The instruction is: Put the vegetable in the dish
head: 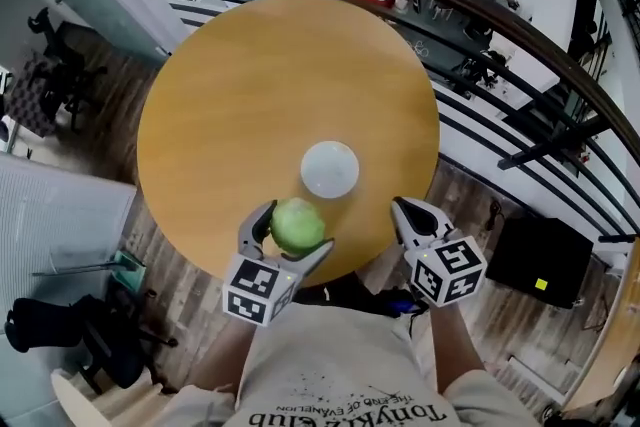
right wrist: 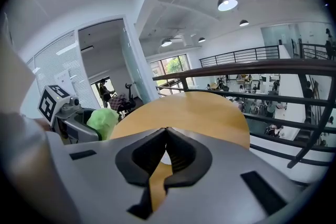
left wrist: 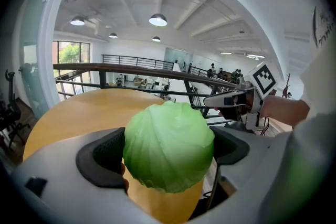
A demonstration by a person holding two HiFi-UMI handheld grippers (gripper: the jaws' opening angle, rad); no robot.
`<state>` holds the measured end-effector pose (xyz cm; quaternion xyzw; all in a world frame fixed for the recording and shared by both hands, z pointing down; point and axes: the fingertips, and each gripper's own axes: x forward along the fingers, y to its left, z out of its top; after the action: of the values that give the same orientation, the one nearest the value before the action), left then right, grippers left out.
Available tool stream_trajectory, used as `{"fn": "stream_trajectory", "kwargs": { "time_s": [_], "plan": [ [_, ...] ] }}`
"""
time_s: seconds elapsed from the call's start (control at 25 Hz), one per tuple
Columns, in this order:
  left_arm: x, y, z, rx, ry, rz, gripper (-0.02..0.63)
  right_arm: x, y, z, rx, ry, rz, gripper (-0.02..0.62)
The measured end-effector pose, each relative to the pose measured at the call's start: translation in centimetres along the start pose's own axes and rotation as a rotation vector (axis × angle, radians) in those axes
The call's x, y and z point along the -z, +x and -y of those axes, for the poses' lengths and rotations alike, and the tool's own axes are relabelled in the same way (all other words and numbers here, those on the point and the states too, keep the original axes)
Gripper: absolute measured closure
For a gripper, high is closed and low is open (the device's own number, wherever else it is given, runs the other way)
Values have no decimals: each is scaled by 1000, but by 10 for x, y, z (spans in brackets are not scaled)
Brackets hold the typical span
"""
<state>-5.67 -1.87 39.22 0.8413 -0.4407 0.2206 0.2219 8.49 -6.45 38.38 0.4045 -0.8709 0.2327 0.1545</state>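
A bright open office with a white ceiling and round lamps lies beyond a dark curved railing (head: 500, 15), which runs past the far side of a round wooden table (head: 250, 95). A small white dish (head: 329, 168) sits on the table, closer to the person than the table's middle, and it holds nothing.

The left tool (head: 292, 233) is on the person's side of the dish and a little to its left, over the table's near edge. Its jaws are spread wide around a round green cabbage (head: 297, 225) and press against its two sides. In the left gripper view the cabbage (left wrist: 169, 145) fills the gap between the dark pads, with the table's surface visible past it. The cabbage is near the dish but not in it.

The right tool (head: 402, 208) is to the right of the dish, also toward the person, at the table's edge. In the right gripper view its jaws (right wrist: 166, 134) meet at the tips with nothing between them.
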Motion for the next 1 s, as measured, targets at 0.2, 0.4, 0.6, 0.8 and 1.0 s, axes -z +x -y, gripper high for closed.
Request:
{"fn": "stream_trajectory", "kwargs": {
  "time_s": [0.2, 0.4, 0.6, 0.8, 1.0],
  "plan": [
    [1, 6, -16, 20, 13, -21, 115, 0, 11, -2, 20, 30, -8, 572],
    [0, 18, -30, 33, 40, -47, 115, 0, 26, 2, 38, 38, -22, 571],
    [-2, 34, -42, 47, 57, -58, 115, 1, 44, 6, 42, 42, -40, 572],
    [0, 52, -53, 56, 74, -87, 115, 1, 60, 12, 47, 47, -49, 572],
    [2, 71, -58, 61, 73, -104, 115, 13, 72, 18, 43, 76, -65, 572]
  ]
}}
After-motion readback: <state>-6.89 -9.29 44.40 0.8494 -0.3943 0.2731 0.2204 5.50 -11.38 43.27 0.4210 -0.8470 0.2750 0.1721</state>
